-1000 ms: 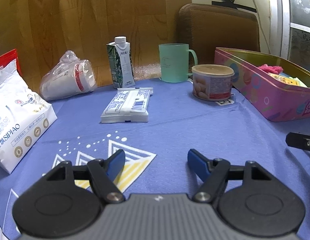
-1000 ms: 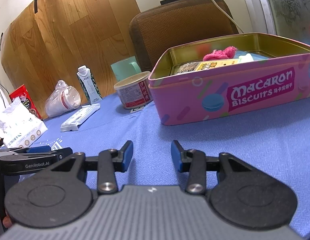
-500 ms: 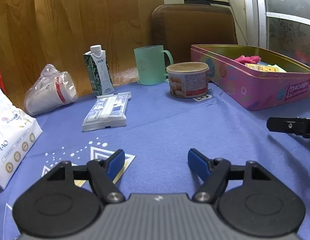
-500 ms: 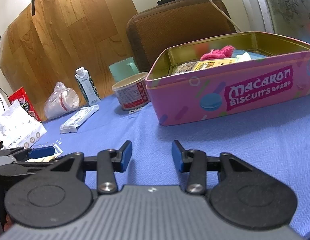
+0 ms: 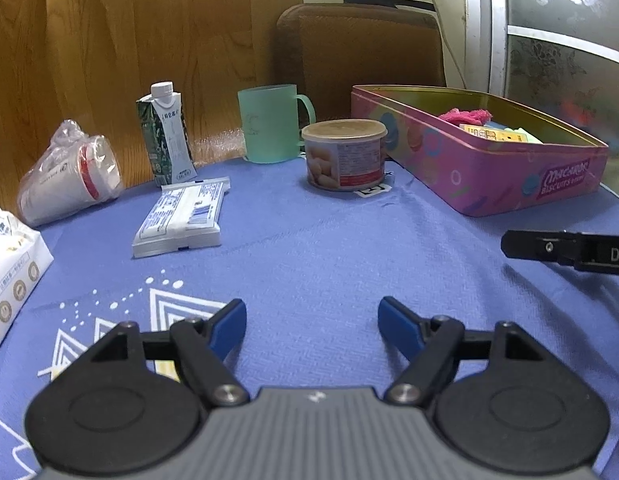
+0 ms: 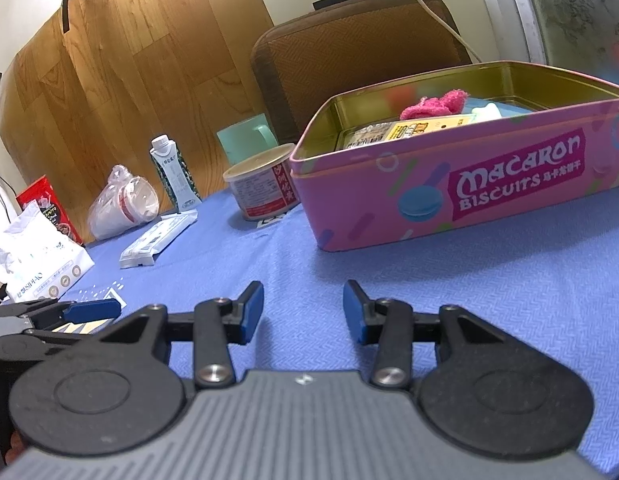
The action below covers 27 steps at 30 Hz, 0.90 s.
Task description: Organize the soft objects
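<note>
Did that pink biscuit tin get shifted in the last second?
No. In the right wrist view the pink biscuit tin still sits with its near corner just beside the round tub, as before.

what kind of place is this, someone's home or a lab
Most likely a home: a table under a blue tablecloth, a brown chair behind it, and a milk carton and a biscuit tin.

A milk carton point(image 5: 167, 134) is standing upright at the back of the blue tablecloth point(image 5: 309, 248), with a green mug point(image 5: 269, 124) sitting to its right. A round food tub point(image 5: 344, 154) is sitting in front of the mug. A bag of paper cups point(image 5: 69, 174) is lying on its side left of the carton. A brown chair point(image 5: 359, 56) is standing behind the table.
</note>
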Available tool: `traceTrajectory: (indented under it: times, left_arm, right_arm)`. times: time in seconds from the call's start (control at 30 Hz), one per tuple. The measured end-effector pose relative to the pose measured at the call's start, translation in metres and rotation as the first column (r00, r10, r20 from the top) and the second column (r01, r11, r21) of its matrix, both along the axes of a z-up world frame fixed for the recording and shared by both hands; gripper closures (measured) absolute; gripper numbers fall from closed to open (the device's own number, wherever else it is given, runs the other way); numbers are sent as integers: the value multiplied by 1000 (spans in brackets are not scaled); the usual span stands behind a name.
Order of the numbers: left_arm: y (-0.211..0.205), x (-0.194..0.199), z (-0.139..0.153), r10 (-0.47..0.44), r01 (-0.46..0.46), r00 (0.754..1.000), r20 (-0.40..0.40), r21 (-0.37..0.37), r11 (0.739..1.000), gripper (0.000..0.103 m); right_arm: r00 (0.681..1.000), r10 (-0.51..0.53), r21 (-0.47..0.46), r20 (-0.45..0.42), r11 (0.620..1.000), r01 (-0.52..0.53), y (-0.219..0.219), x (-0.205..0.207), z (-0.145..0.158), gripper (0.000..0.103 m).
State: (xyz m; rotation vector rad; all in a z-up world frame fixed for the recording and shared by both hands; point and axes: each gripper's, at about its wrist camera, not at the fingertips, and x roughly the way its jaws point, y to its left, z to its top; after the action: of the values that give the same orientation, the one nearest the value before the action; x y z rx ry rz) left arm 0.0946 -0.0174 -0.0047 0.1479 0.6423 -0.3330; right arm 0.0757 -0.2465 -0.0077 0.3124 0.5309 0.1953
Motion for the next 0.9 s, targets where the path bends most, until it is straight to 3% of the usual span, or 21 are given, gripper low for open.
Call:
traceTrajectory:
  times: [0.4, 0.7, 0.9]
  left_arm:
    - [0, -3, 2, 14, -15, 1000, 20, 5, 1000, 28]
    - [17, 0, 2, 85, -86, 996, -23, -33, 996, 27]
    - [42, -5, 3, 162, -162, 987, -16, -13, 987, 27]
  right_arm:
    - [1000, -9, 2, -1, 1000, 9, 0, 1, -1, 55]
    - [1000, 17, -61, -9, 998, -18, 9, 3, 1, 54]
    - [995, 98, -92, -22, 991, -100, 28, 7, 4, 54]
